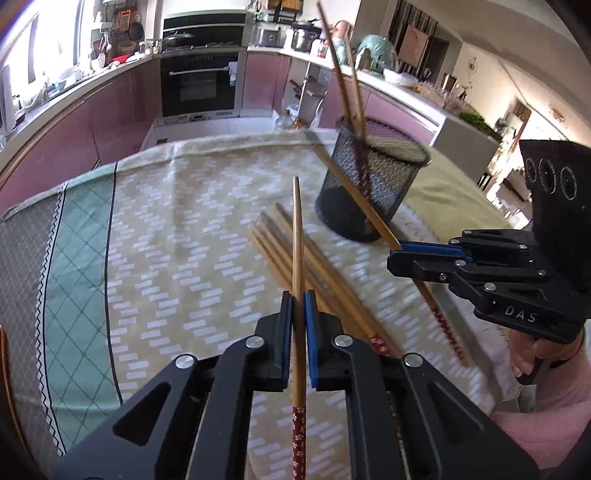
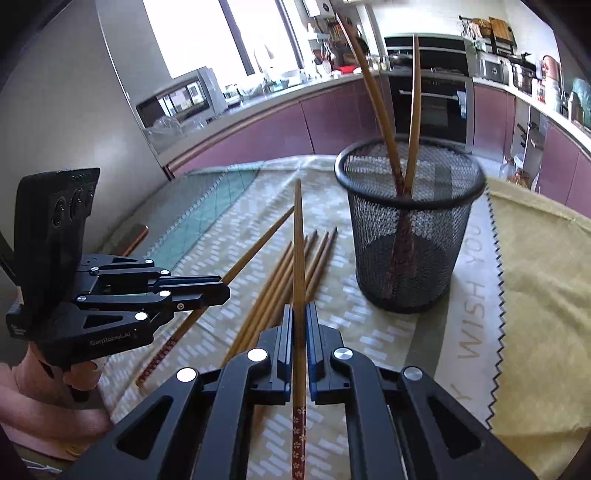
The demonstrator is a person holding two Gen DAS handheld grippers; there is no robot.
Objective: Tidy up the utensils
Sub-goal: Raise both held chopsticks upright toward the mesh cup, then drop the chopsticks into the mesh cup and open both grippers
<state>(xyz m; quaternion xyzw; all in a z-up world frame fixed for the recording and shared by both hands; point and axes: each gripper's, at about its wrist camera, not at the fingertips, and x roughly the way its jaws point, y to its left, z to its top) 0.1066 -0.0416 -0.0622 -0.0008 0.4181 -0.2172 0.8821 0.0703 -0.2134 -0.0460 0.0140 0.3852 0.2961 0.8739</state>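
left tongs [image 1: 298, 295] clamped on slim bamboo chopstick [image 1: 297, 236] | right tongs [image 2: 299, 310] clamped on another chopstick [image 2: 298, 236] | round black wire-mesh cup [image 2: 410, 236] upright, holding two

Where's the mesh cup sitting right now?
In the right wrist view the mesh cup stands upright on the tablecloth, right of the loose chopsticks, with two chopsticks already inside.

- Bright daylight pours through the kitchen window [image 2: 207, 33], totally blown out in both views.
- Heavy fisheye bending, dark corners.
- Mesh cup [image 1: 373, 184] looks slightly smeared, probably motion blur.
- Shadows soft.
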